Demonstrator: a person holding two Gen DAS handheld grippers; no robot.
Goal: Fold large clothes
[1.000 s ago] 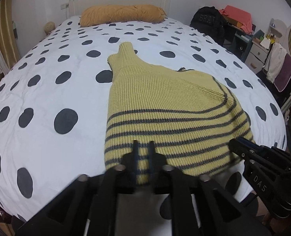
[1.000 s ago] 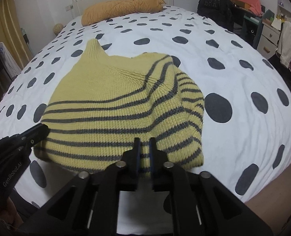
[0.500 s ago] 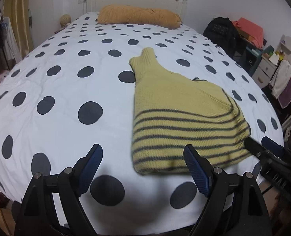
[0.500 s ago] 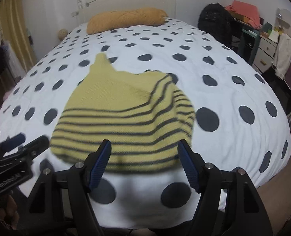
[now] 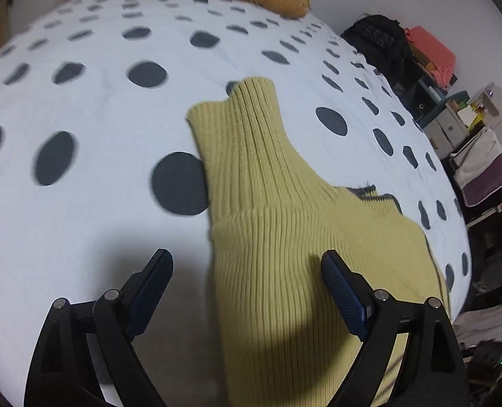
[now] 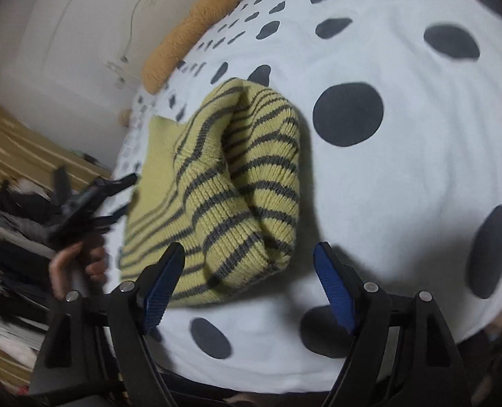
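A yellow striped sweater (image 6: 237, 186) lies part-folded on the polka-dot bed (image 6: 403, 176), just ahead of the right gripper (image 6: 249, 279) and under the left gripper (image 5: 247, 291). Both grippers' jaws are opening, pinching nothing. The bulky rolled edge may slump open unless flattened.

Dim indoor light, motion blur, fisheye-warped edges.
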